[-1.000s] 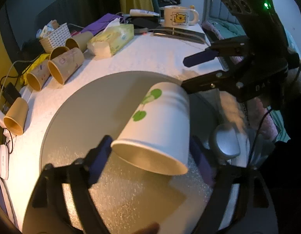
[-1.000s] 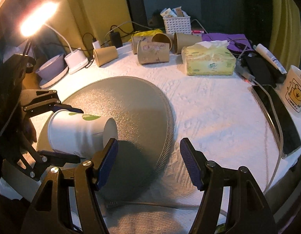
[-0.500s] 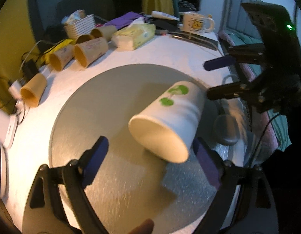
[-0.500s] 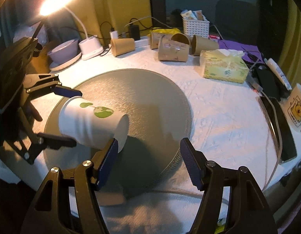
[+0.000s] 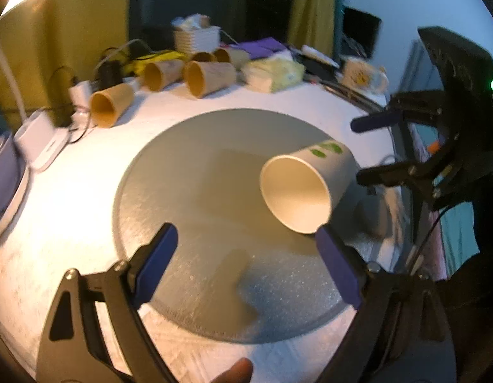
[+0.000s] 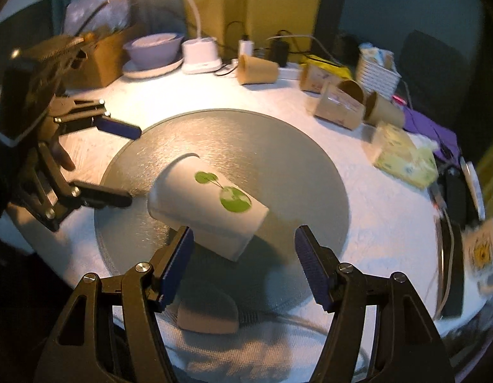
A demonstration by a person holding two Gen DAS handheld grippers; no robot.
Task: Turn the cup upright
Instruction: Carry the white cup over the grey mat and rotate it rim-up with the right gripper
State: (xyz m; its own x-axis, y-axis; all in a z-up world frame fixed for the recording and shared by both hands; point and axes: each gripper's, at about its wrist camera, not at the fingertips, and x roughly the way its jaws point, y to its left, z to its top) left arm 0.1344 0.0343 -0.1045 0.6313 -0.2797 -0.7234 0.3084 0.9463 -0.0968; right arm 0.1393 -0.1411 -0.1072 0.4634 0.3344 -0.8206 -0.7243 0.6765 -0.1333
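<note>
On the round grey mat (image 6: 278,146) the white paper cup (image 6: 208,210) lies on its side, mouth toward the left gripper (image 5: 246,261). Left gripper and right gripper (image 6: 243,265) both stand spread wide, grasping nothing.

**Two wrist cameras facing each other over the mat**

My left wrist camera looks along the left gripper (image 5: 246,265) across the round grey mat (image 5: 195,172), toward the tabletop's (image 5: 71,198) far clutter, with the right gripper (image 5: 371,150) in at the right. My right wrist camera faces the opposite way, close above the mat (image 6: 278,159), catching the left gripper (image 6: 125,162) on its left. Both share the mat and white cup (image 5: 307,188) (image 6: 208,207).
</note>
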